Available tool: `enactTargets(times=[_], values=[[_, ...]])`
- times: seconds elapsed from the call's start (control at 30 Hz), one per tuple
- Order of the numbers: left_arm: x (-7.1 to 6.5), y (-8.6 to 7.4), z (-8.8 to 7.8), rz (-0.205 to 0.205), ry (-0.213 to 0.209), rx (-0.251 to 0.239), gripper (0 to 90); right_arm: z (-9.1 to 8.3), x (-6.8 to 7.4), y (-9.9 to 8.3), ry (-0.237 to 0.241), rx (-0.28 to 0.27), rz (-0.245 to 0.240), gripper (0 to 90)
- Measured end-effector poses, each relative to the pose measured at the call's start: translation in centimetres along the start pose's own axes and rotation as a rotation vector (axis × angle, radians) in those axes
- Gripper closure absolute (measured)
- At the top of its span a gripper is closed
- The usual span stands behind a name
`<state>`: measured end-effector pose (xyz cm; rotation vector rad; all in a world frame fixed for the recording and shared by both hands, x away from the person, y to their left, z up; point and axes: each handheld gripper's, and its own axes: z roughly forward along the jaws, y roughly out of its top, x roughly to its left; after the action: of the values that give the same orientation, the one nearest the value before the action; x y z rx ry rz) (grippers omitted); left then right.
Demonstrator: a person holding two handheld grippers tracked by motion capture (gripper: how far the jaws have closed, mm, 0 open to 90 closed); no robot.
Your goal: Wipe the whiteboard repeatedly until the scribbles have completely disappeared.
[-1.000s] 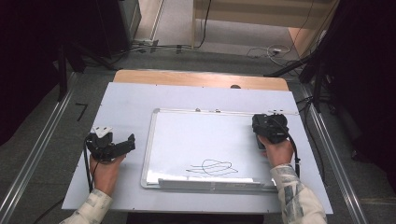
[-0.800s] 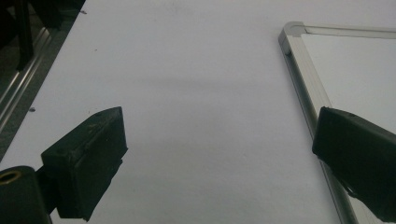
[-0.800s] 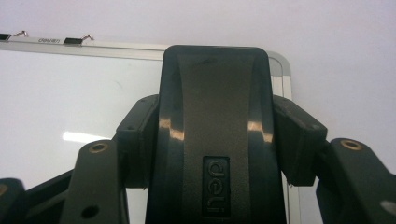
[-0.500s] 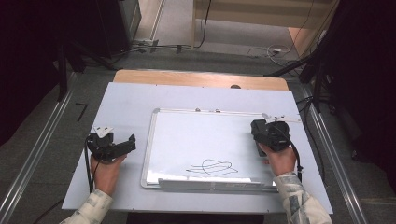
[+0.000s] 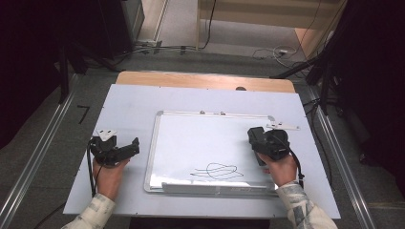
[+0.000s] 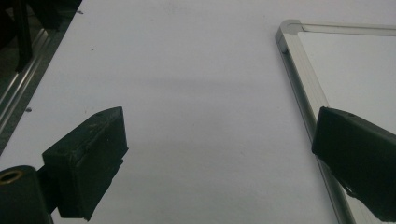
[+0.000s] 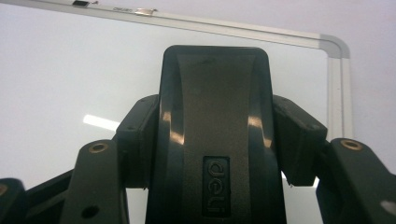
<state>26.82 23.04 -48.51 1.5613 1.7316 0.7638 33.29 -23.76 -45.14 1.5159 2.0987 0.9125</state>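
High view: the right hand-held gripper hovers over the whiteboard, with the scribble below-left of it, far closer than to the left hand-held gripper out on the counter.

Left gripper view: jaws spread wide, nothing between, the board's frame by its right jaw.

Right gripper view: jaws pinch a black eraser, long axis pointing toward the board's top edge. Nothing's in the way.

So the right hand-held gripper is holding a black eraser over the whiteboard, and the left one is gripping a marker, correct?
Not quite. The left hand-held gripper grips nothing: the left gripper view shows its jaws wide apart over the bare table. The right hand-held gripper does hold the black eraser over the whiteboard.
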Motion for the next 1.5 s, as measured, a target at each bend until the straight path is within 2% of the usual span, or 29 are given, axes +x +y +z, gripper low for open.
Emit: enactTargets(times=[0.33, 0.67, 1.0, 1.5], values=[[-0.1, 0.0, 0.0, 0.003, -0.002, 0.004, 3.9, 0.1, 1.8, -0.5, 0.036, 0.020, -0.041, 37.4], [-0.1, -0.1, 0.0, 0.003, -0.003, 0.004, 3.9, 0.2, 2.8, -0.7, 0.056, 0.033, -0.064, 37.4], [-0.2, -0.1, 0.0, 0.008, -0.003, 0.004, 4.0, 0.9, 4.0, -1.2, 0.080, 0.074, -0.104, 37.4], [-0.2, -0.1, 0.0, 0.008, -0.003, 0.005, 4.0, 1.2, 4.3, -1.2, 0.109, 0.115, -0.110, 37.7]])
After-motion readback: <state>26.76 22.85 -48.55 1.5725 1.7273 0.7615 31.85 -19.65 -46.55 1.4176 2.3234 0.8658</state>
